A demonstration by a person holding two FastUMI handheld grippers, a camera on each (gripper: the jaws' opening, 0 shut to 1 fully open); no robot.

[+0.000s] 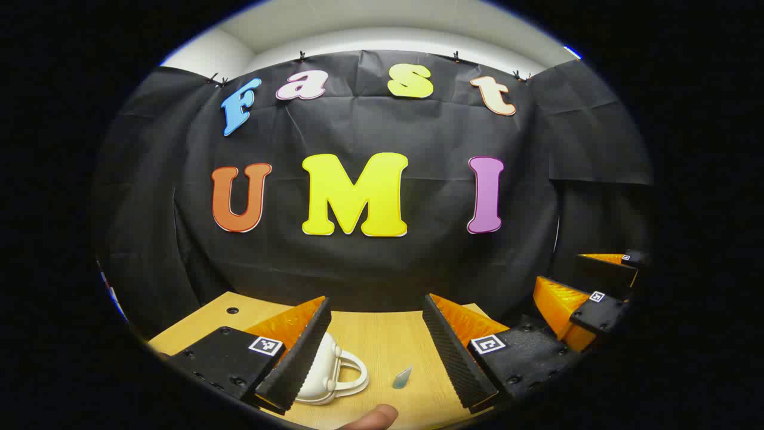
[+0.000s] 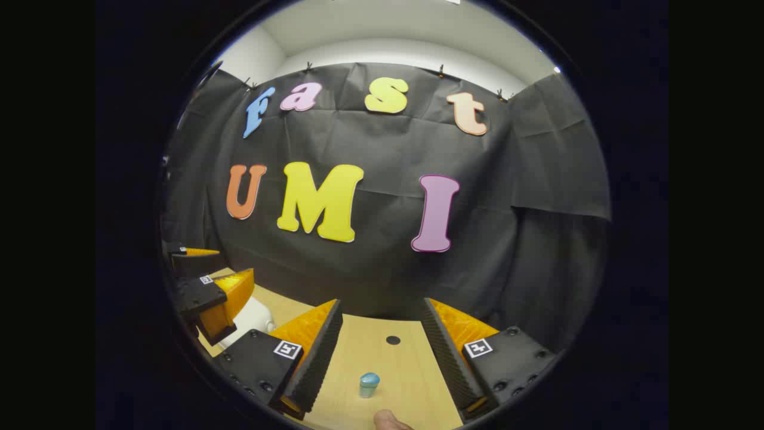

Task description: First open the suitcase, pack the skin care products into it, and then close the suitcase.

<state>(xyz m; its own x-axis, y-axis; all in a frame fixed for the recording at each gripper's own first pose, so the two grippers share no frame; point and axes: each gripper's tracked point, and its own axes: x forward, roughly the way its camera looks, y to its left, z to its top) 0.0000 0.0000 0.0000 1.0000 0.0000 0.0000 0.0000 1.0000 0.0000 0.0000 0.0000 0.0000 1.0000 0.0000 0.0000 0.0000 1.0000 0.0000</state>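
In the left gripper view, my left gripper [image 1: 376,303] stands open over the wooden table [image 1: 382,340]. A small white suitcase [image 1: 334,373] with a loop handle lies low between its fingers, partly hidden behind the left finger. A small blue-green skin care item [image 1: 403,377] lies just right of the case. In the right gripper view, my right gripper [image 2: 382,303] is open above a little bottle with a blue cap [image 2: 369,384]. The left gripper [image 2: 210,275] shows at the left there, in front of the white suitcase [image 2: 253,319]. The right gripper [image 1: 584,286] hangs at the far right, its jaws apart.
Black cloth closes the back and sides of the booth right behind the table. The tabletop has a round hole [image 2: 393,340] near its back edge and another hole [image 1: 232,311] at the left. A fingertip [image 1: 373,418] pokes in at the bottom edge.
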